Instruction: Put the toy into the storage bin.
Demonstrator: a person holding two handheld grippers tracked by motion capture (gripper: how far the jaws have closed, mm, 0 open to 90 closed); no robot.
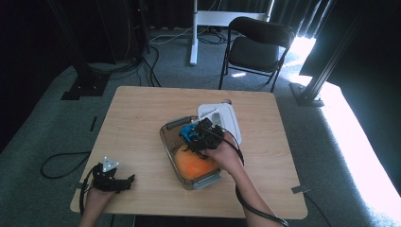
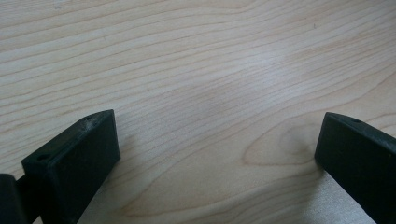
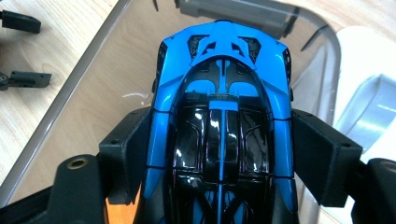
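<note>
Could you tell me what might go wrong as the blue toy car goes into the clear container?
1. The right gripper pinches the toy car only by its glossy sides, so it might slip and drop.
2. An orange object already lies in the clear container, so the car may land on it and tilt.
3. The white lid lies right beside the container, and the hand could nudge it.

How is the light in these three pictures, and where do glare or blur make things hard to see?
High view: strong daylight burns out the floor at the right, the dark curtains lose all detail. Right gripper view: sharp, with small white glints on the glossy blue and black toy car held by the right gripper. Left gripper view: soft, even light on the pale wooden table; the left gripper jaws are slightly blurred.
</note>
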